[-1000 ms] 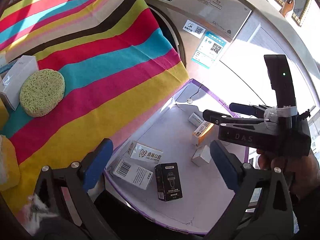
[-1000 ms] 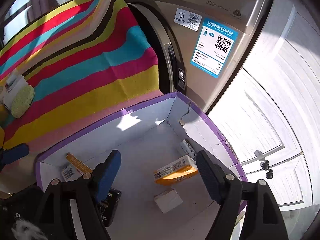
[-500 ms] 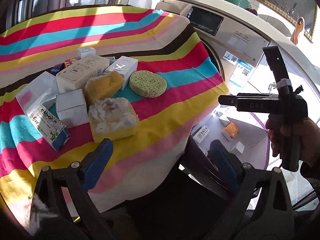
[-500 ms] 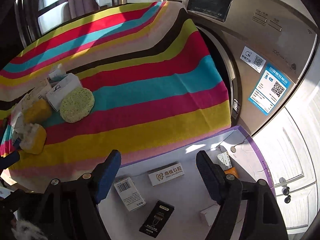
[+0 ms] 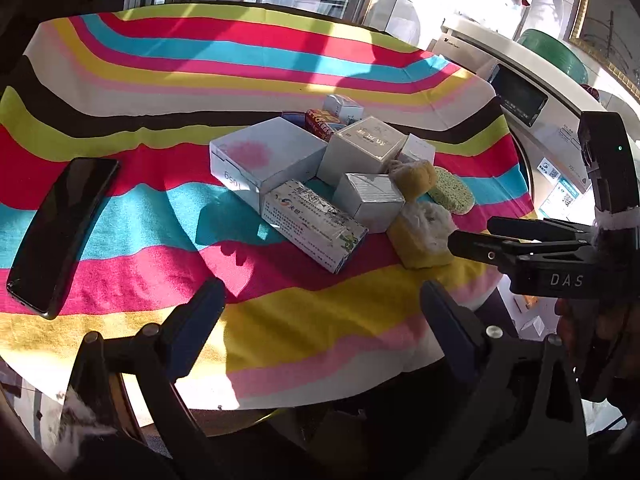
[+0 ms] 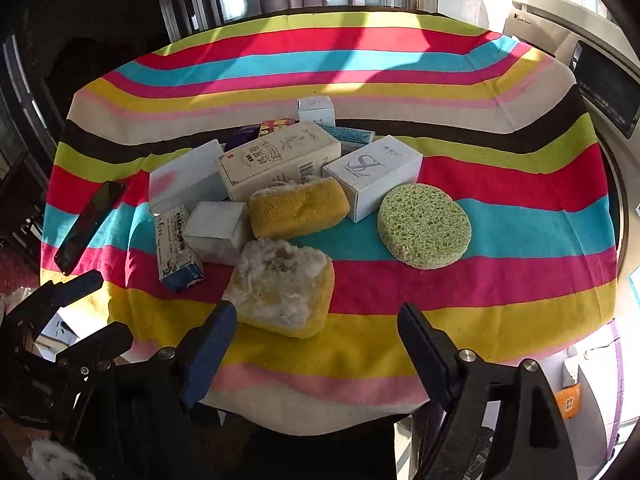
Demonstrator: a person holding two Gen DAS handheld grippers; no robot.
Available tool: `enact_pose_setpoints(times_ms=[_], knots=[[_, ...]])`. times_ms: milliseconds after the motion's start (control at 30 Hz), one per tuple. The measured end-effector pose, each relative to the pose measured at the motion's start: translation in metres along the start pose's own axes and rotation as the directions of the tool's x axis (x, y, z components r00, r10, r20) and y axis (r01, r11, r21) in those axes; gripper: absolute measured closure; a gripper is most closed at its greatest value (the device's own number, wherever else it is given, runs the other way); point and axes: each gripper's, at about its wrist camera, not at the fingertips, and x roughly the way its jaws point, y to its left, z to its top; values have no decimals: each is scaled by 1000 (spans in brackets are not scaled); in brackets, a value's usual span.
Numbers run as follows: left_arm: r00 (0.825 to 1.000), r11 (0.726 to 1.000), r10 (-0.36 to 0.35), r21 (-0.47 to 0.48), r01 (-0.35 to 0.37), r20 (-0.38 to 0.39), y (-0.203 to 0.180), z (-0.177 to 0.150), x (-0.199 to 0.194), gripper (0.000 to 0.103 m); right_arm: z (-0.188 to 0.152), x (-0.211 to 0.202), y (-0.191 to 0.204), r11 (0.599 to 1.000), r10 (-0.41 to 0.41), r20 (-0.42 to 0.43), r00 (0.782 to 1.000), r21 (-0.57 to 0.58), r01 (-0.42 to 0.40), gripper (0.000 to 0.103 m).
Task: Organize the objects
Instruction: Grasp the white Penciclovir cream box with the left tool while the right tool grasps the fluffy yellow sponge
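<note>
I've got both tools up over the striped tabletop (image 6: pixel 360 344) now, left gripper (image 5: pixel 320 312) and right gripper (image 6: pixel 316 332) each with jaws spread wide and nothing between them. Most of the job looks ahead of me: the pile sits dead ahead of both pairs of jaws, not sorted. Just past my right jaws, nearly touching the left finger, is the frayed yellow sponge (image 6: pixel 282 288); beyond it a second yellow sponge (image 6: pixel 298 208), and off to the right the round green sponge (image 6: pixel 424 226). Cartons crowd behind them, the long cream box (image 6: pixel 280 158) and the white box with the grey swirl (image 6: pixel 374 174) among them. A black phone (image 5: pixel 60 232) lies well left of my left jaws. The purple-edged bin (image 6: pixel 618 364) (barely a sliver, low right of my right jaws) shows an orange packet (image 6: pixel 570 400) inside; I'd judge a few items are already in, but I can't count them.
</note>
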Motion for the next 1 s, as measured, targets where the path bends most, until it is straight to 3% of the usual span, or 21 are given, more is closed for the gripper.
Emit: enact_pose_setpoints(times_ms=[267,400,467,567,700,800,933,1000], knots=[[1000,1000,8,11,-8,-11,11,3,1,4,15,34,19,1000,-27,-53,998,-17,26,19],[1000,998,-29,63,30,-11,11,9,4,4,20,49,24,998,-53,-70,996,-43,50,19],[999,992,-51,116,51,-9,10,14,9,4,20,52,21,999,-37,-86,996,-36,34,31],[992,974,-122,188,124,-22,12,21,19,4,18,49,11,999,-22,-95,995,-37,19,35],[987,943,-154,291,159,-40,16,30,34,4,12,41,-6,999,-27,-102,994,-39,23,35],[978,923,-178,326,205,-112,16,34,47,4,8,30,-22,999,-39,-97,995,-35,35,35],[974,901,-168,378,214,-150,11,36,59,4,7,19,-45,999,-38,-89,995,2,38,35],[964,887,-198,385,254,-180,7,40,63,4,6,12,-56,999,-40,-83,996,29,42,35]])
